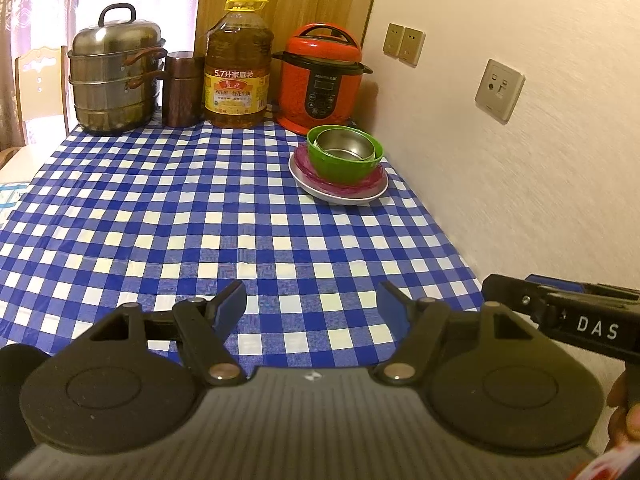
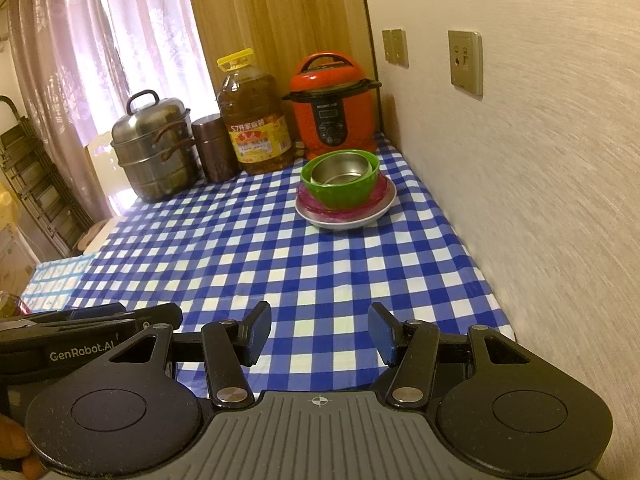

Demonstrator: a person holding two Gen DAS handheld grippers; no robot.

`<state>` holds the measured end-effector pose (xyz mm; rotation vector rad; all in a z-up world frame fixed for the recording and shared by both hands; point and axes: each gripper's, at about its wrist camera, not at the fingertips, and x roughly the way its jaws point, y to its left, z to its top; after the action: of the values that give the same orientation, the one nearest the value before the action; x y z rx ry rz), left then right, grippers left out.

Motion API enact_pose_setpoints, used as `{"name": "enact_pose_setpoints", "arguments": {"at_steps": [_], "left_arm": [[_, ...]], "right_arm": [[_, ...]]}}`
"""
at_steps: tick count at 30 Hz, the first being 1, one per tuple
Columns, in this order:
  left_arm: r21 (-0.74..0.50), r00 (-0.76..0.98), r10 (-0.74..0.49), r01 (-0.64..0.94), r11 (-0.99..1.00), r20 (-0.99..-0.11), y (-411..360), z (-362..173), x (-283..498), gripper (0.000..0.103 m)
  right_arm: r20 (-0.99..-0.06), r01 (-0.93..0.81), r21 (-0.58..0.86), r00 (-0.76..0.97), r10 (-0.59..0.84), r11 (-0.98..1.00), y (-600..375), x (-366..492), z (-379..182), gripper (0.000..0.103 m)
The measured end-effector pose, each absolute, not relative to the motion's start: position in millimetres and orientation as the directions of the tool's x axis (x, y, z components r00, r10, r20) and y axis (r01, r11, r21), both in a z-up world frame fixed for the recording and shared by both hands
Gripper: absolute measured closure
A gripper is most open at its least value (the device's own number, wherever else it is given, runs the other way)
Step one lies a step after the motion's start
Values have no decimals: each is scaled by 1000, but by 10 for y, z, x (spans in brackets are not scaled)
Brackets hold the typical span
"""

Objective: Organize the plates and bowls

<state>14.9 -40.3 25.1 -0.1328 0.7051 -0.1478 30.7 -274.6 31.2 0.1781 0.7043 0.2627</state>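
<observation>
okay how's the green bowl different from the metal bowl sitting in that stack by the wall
The green bowl is opaque green and looks like plastic; the metal bowl is shiny bare steel. The green bowl is wider and holds the metal bowl, which nests inside it. The green bowl rests on the pink plate; the metal bowl leans slightly, its rim tilted within the green one. Both are round, upright and look empty, part of one stack on the white plate.

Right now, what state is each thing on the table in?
Steel bowl: nested in green bowl.
Green bowl: upright on pink plate.
Pink plate: stacked on white plate.
White plate: bottom, on tablecloth.
Left claw: open, empty.
Right claw: open, empty.
Steamer pot: lidded.
Oil bottle: capped.
</observation>
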Motion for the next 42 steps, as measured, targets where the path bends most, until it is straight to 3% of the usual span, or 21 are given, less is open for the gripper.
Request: {"name": "enact_pose_setpoints", "arguments": {"at_steps": [42], "left_arm": [[-171, 750, -182, 93, 981, -636, -427, 236, 165, 34]], "right_arm": [[-614, -173, 253, 731, 296, 952, -2757, 327, 293, 49]]}}
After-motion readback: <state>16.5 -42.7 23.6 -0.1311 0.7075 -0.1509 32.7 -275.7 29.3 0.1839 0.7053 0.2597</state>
